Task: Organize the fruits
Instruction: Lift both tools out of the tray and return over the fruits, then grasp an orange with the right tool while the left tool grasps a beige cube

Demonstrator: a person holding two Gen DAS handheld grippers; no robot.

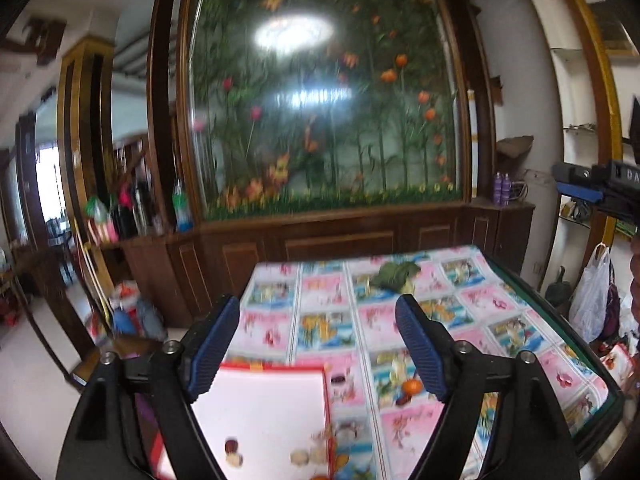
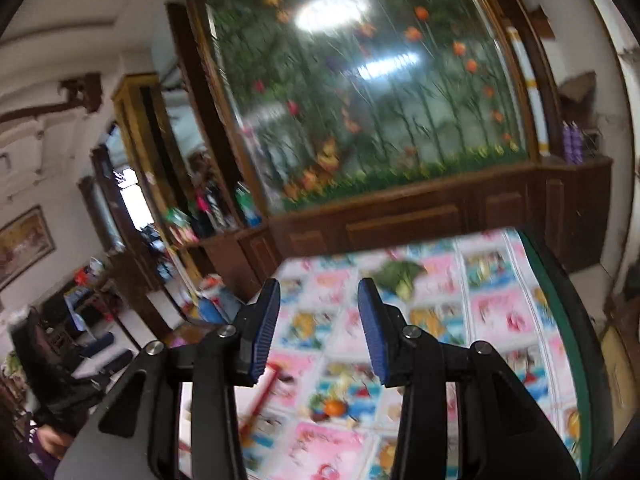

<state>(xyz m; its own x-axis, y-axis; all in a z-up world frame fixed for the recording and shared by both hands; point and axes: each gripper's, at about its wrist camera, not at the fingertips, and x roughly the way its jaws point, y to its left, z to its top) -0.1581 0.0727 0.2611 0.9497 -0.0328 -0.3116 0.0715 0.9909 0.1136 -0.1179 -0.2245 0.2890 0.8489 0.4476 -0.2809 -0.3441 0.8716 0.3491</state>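
Both grippers ride high over the patterned table (image 1: 532, 336). Our left gripper (image 1: 316, 344) stands wide and empty; our right gripper (image 2: 318, 326) is narrower, also empty. A few small fruits (image 1: 236, 452) already lie in the near white red-rimmed tray (image 1: 276, 400), while an orange fruit (image 1: 412, 386) and a dark one (image 1: 402, 399) wait just right of it, and a leafy green thing (image 1: 394, 274) lies far; we judge sorting partly done.

- Big framed flower mural (image 1: 324, 92) fills the wall.
- Dark wooden cabinet (image 1: 340, 240) runs beneath it.
- Two purple bottles (image 1: 502, 188) stand on top.
- White plastic bag (image 1: 592, 300) hangs beside the bench (image 1: 592, 396).
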